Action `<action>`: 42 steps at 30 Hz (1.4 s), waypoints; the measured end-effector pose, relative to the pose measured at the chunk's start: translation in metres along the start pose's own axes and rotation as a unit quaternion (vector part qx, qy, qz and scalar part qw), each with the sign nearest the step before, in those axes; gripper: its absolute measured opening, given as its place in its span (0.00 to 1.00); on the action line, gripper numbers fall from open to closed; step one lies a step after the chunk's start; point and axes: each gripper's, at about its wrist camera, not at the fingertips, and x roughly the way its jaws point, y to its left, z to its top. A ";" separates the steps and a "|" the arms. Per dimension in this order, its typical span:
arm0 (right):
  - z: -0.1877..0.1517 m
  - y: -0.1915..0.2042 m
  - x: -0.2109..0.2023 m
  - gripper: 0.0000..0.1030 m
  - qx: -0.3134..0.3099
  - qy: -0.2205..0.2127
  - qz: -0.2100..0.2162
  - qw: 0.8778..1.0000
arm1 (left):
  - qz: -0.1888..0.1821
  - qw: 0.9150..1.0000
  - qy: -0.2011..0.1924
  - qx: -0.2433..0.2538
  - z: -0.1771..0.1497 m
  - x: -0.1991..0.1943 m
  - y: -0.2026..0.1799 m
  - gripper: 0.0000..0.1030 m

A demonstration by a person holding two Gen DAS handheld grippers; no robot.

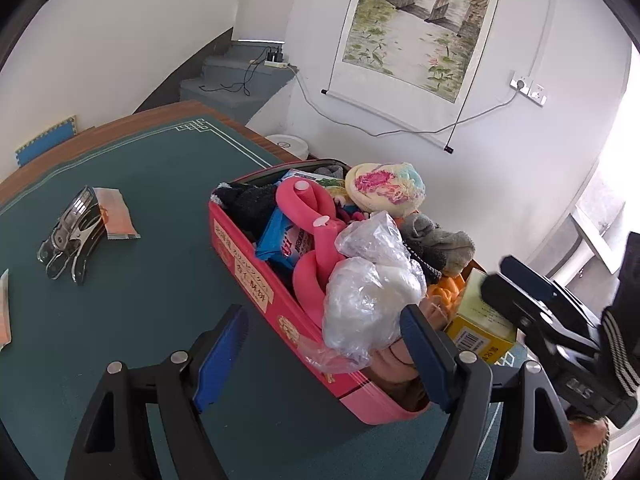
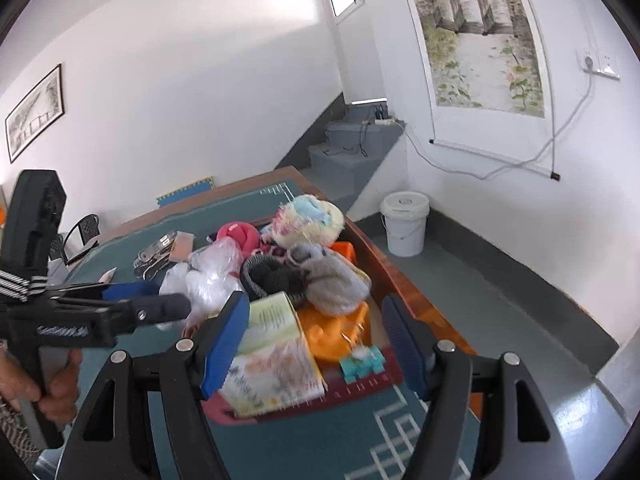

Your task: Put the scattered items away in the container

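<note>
A red container point(image 1: 256, 280) heaped with items stands on the green table mat point(image 1: 132, 208). It holds clear plastic bags point(image 1: 372, 296), a pink tube toy point(image 1: 316, 236), a fluffy pastel plush point(image 1: 384, 188), grey socks point(image 1: 436, 240) and a yellow box point(image 1: 480, 328). My left gripper point(image 1: 324, 356) is open and empty over the container's near end. My right gripper point(image 2: 316, 340) is open and empty above the box point(image 2: 272, 352) and an orange item point(image 2: 336, 328). A metal multitool point(image 1: 70, 236) and an orange packet point(image 1: 116, 216) lie loose on the mat to the left.
The right gripper body point(image 1: 560, 328) is close beside the left one. The table's wooden edge point(image 2: 404, 284) is just right of the container. A white bucket point(image 2: 404, 224) stands on the floor beyond. Another packet edge point(image 1: 4, 312) lies at the far left.
</note>
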 end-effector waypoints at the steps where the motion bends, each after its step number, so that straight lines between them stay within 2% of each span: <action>1: 0.001 0.000 0.005 0.70 0.002 -0.003 0.001 1.000 | 0.001 1.000 0.000 0.000 -0.001 0.000 0.001 0.77; 8: 0.007 0.000 0.030 0.70 0.017 -0.017 -0.010 1.000 | -0.001 1.000 0.003 -0.002 -0.002 0.001 0.000 0.77; 16: 0.014 -0.002 0.012 0.70 0.018 -0.033 -0.001 0.999 | -0.005 1.000 -0.001 -0.004 -0.002 -0.003 0.001 0.77; 23: 0.013 -0.024 -0.050 0.70 0.023 -0.068 -0.005 0.997 | -0.011 1.000 -0.005 0.001 0.001 -0.007 -0.004 0.78; 26: -0.004 -0.027 -0.063 0.70 -0.001 -0.035 -0.009 0.999 | -0.013 1.000 -0.006 0.003 0.003 -0.007 -0.006 0.77; 30: -0.024 -0.018 -0.057 0.70 -0.023 0.007 0.001 1.000 | -0.013 1.000 -0.002 0.007 0.004 -0.003 -0.011 0.78; 38: -0.029 -0.005 -0.008 0.70 -0.012 0.044 -0.008 0.999 | -0.003 1.000 0.012 0.007 0.000 0.004 -0.009 0.77; 42: -0.028 0.000 -0.005 0.70 -0.016 0.046 -0.011 0.999 | -0.003 1.000 0.010 0.004 -0.001 0.001 -0.005 0.78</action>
